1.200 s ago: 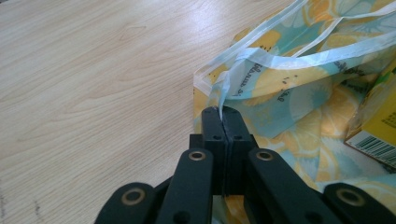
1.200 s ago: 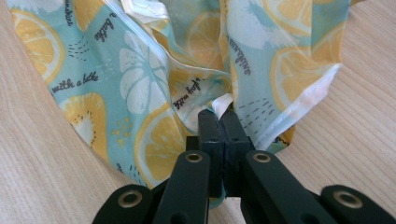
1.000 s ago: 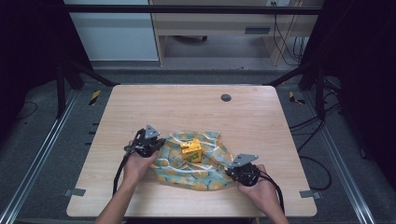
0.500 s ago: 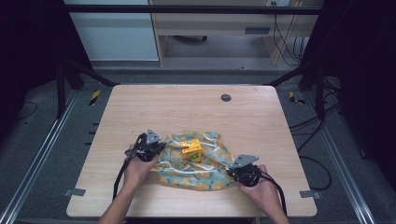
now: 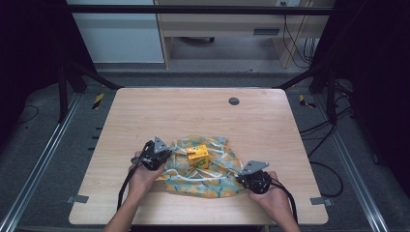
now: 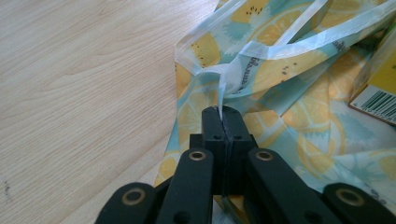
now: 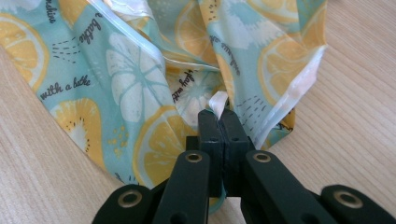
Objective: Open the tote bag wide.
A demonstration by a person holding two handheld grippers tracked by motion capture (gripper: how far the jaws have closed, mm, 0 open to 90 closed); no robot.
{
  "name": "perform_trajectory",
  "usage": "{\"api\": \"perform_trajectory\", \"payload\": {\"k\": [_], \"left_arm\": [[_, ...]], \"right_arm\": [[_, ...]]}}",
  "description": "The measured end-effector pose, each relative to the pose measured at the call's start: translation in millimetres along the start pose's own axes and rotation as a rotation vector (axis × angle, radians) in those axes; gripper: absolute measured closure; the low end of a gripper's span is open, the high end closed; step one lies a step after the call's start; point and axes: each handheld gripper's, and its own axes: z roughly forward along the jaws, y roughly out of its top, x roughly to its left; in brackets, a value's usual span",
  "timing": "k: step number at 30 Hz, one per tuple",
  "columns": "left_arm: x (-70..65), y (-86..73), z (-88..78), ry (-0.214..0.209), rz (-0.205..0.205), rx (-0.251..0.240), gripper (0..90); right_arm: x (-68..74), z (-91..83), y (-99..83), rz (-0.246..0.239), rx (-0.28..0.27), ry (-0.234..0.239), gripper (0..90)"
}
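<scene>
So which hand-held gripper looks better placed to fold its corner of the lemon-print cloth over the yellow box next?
Probably left. The left hand-held gripper pinches the cloth beside the yellow box; the right hand-held gripper grips a corner farther away.

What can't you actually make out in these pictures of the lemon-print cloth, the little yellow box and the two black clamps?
- Yellow box: print too small in the high view; cut off by the edge in the left gripper view.
- Cloth: its underside and the table beneath are covered by its own folds.
- Left gripper and right gripper: the pinched cloth edge is hidden between the shut jaws.
- Person's hands: partly cut off at the high view's bottom.
</scene>
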Motion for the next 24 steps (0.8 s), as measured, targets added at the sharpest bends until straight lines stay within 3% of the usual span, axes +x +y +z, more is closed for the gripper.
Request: {"api": "perform_trajectory", "payload": {"k": [24], "left_arm": [[0.4, 2.7, 4.3, 0.003, 0.009, 0.027, 89.8]], "right_arm": [[-5.3, 0.1, -1.3, 0.015, -0.005, -0.011, 89.8]]}}
